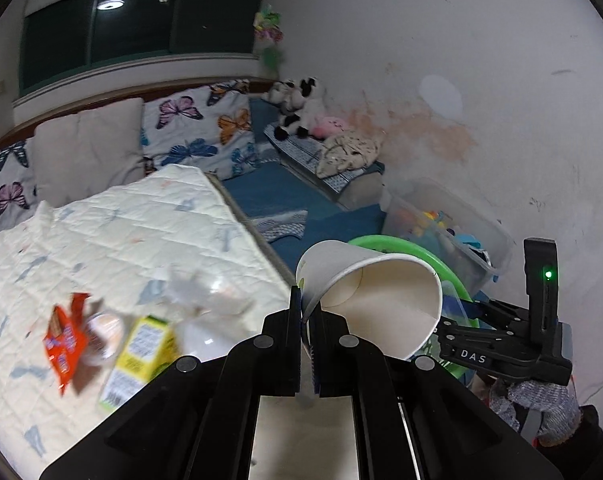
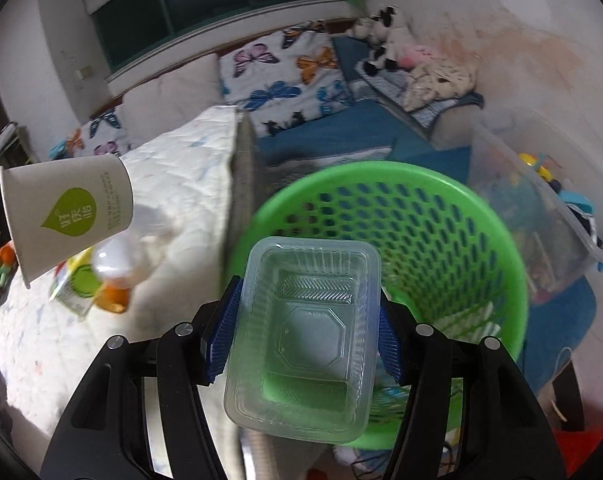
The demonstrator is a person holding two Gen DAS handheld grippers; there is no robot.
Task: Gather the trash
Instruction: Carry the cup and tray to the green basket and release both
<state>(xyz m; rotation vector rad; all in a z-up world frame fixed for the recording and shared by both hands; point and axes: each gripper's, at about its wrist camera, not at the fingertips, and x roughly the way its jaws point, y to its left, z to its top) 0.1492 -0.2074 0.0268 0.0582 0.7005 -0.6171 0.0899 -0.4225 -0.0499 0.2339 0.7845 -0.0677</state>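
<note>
Pretty lived-in bedroom: a dark window point(image 1: 141, 28) is reflecting a ceiling light up ahead, butterfly pillows point(image 1: 197, 128) are leaning under it, a quilted bed point(image 1: 101, 240) is lying ahead-left, and a stained white wall point(image 1: 441, 132) is sitting off right.

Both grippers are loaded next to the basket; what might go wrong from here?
1. The left gripper pinches only the paper cup rim; the crushed wall may slip.
2. The right gripper holds the plastic tray over the green basket near edge; released now, it might catch the rim.
</note>
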